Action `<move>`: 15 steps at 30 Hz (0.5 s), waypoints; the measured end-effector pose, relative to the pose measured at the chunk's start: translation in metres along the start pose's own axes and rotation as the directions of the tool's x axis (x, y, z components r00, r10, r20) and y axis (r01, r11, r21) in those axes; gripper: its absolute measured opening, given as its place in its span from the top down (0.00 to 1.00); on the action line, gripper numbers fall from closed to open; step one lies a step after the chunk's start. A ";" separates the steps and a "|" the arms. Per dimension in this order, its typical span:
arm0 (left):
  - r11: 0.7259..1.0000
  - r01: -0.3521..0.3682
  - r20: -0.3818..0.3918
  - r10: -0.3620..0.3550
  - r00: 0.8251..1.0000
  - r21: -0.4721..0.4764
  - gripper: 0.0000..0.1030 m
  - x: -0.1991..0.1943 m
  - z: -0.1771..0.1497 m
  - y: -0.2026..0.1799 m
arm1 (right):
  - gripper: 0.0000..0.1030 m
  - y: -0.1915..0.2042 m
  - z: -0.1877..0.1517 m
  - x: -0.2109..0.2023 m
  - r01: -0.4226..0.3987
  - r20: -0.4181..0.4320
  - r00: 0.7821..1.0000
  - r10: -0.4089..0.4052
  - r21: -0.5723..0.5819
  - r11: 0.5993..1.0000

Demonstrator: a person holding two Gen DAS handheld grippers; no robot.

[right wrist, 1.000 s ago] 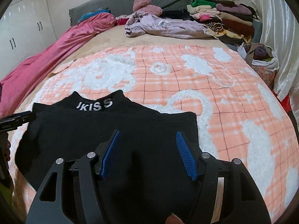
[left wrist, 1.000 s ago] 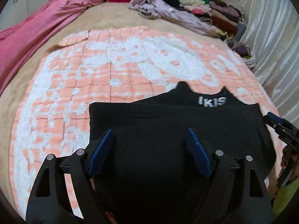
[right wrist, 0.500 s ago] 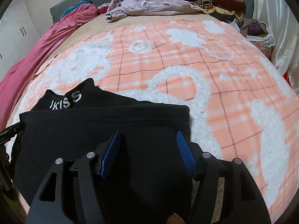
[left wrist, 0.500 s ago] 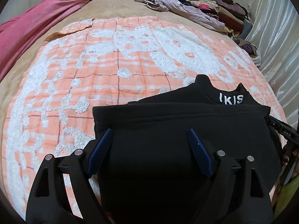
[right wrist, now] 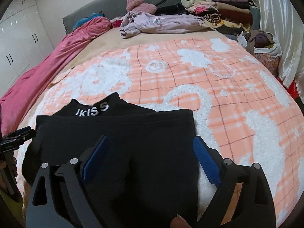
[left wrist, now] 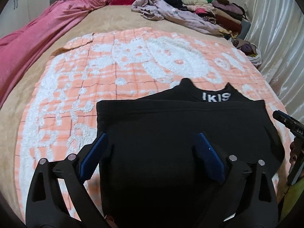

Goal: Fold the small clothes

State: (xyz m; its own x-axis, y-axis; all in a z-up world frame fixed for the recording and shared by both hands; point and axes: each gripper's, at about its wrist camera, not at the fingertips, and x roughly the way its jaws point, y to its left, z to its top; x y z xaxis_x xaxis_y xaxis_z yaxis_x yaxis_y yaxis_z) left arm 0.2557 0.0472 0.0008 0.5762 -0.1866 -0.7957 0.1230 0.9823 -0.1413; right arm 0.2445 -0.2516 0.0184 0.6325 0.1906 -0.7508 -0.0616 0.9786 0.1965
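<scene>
Left wrist view: left gripper [left wrist: 150,152] jaws wide apart, holding nothing – hovers above black garment [left wrist: 180,133]. Garment lies folded on orange-white blanket [left wrist: 95,76], collar with white letters at far side. Right gripper [left wrist: 288,123] only partly seen at right edge.

Right wrist view: right gripper [right wrist: 150,153] also wide, empty, over right part of black garment [right wrist: 114,133]. Clothes pile [right wrist: 209,13] far at bed head.

White wardrobe [right wrist: 17,43] left, grey headboard [right wrist: 133,1] behind, pale curtain [right wrist: 275,19] right.
</scene>
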 end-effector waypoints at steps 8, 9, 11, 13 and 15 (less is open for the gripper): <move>1.000 0.008 0.043 -0.009 0.999 0.003 0.09 -0.033 -0.001 -0.010 | 0.07 -0.001 0.002 -0.038 0.016 0.077 0.997 -0.016 0.012 1.000; 1.000 0.009 0.048 -0.009 0.999 0.005 0.09 -0.035 -0.001 -0.011 | 0.07 -0.001 0.003 -0.042 0.017 0.082 0.996 -0.018 0.012 1.000; 1.000 0.010 0.058 -0.011 0.998 0.006 0.09 -0.043 -0.002 -0.014 | 0.07 0.000 0.005 -0.053 0.013 0.102 0.995 -0.013 0.009 1.000; 1.000 0.015 0.068 -0.015 0.998 0.006 0.09 -0.051 -0.002 -0.015 | 0.07 0.001 0.005 -0.064 0.008 0.123 0.992 -0.008 0.002 1.000; 1.000 0.023 0.081 -0.023 0.996 0.006 0.09 -0.059 -0.003 -0.017 | 0.07 0.003 0.006 -0.074 0.005 0.143 0.990 -0.005 -0.004 1.000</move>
State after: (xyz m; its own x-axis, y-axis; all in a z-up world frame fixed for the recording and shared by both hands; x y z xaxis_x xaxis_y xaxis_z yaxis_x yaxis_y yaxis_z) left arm 0.2173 0.0419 0.0481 0.6368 -0.2103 -0.7418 0.1409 0.9776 -0.1562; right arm 0.2018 -0.2634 0.0784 0.7365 0.1730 -0.6539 -0.0617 0.9799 0.1898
